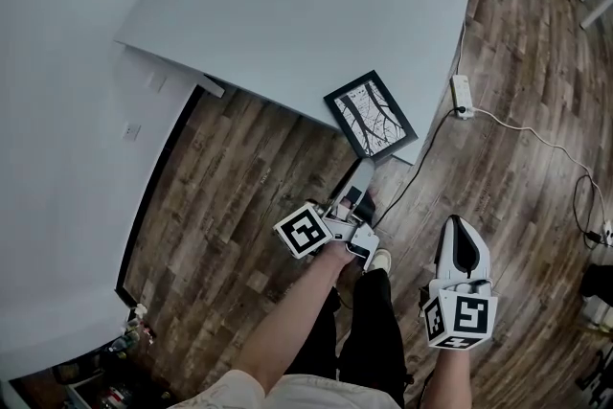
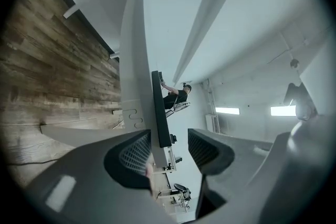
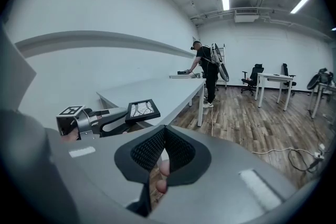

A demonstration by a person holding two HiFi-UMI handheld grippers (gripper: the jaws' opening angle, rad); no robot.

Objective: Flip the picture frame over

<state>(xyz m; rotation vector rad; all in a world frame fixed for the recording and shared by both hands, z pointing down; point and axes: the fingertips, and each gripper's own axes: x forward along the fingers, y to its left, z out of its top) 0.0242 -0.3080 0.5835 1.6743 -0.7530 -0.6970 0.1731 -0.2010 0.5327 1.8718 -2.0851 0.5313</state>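
Note:
The black picture frame (image 1: 371, 115) lies face up, showing a branch print, at the near corner of the grey table (image 1: 287, 5). My left gripper (image 1: 362, 170) is open, its tips right at the frame's near edge. In the left gripper view the frame (image 2: 160, 113) appears edge-on in the gap between the two pads, which stand apart from it. My right gripper (image 1: 458, 227) hangs low over the wooden floor, shut on nothing. Its view shows the shut pads (image 3: 157, 147), the left gripper (image 3: 123, 115) and the frame (image 3: 143, 110) on the table corner.
A white power strip (image 1: 462, 96) with a cable lies on the floor right of the table corner. The person's legs and a shoe (image 1: 380, 260) are below the grippers. Far off, another person (image 3: 207, 68) stands at a table, with desks and chairs (image 3: 273, 78) beyond.

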